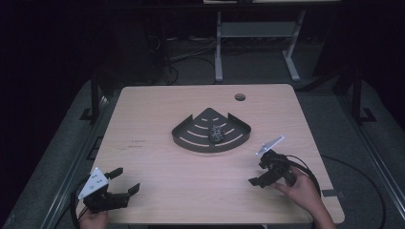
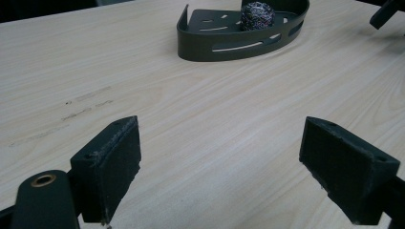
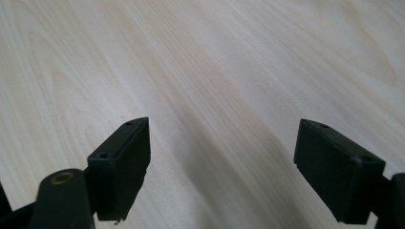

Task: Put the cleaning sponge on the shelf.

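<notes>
both your tongs, left point(image 1: 125, 180) and right point(image 1: 258, 168), gape empty; careless reach could shove the dark slotted metal corner tray point(image 1: 184, 136), spilling its steel-wool scouring ball point(image 1: 217, 133).

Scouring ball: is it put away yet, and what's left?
Done: the scouring ball lies inside the dark corner tray. In hand: nothing; left tongs and right tongs are open over bare table. Left: seemingly nothing, beyond resting the tongs.
</notes>
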Demonstrator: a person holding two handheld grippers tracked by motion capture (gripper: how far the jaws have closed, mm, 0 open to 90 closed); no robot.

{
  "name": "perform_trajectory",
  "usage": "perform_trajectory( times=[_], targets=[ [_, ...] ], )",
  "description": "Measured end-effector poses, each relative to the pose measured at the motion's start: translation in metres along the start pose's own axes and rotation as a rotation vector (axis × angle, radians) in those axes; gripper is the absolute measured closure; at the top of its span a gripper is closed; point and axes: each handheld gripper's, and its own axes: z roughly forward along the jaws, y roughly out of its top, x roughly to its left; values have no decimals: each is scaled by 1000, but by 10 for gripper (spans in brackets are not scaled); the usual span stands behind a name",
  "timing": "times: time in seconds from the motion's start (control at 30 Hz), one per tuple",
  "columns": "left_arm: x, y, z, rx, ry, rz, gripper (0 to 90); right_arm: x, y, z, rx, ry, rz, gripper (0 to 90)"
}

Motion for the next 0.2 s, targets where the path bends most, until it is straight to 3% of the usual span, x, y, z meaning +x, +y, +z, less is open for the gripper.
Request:
perform_trajectory(
  times=[0.2],
  targets=[
    [0, 0, 0, -1, 0, 6, 133, 12, -18, -2, -43, -11, 22, 193]
  ],
)
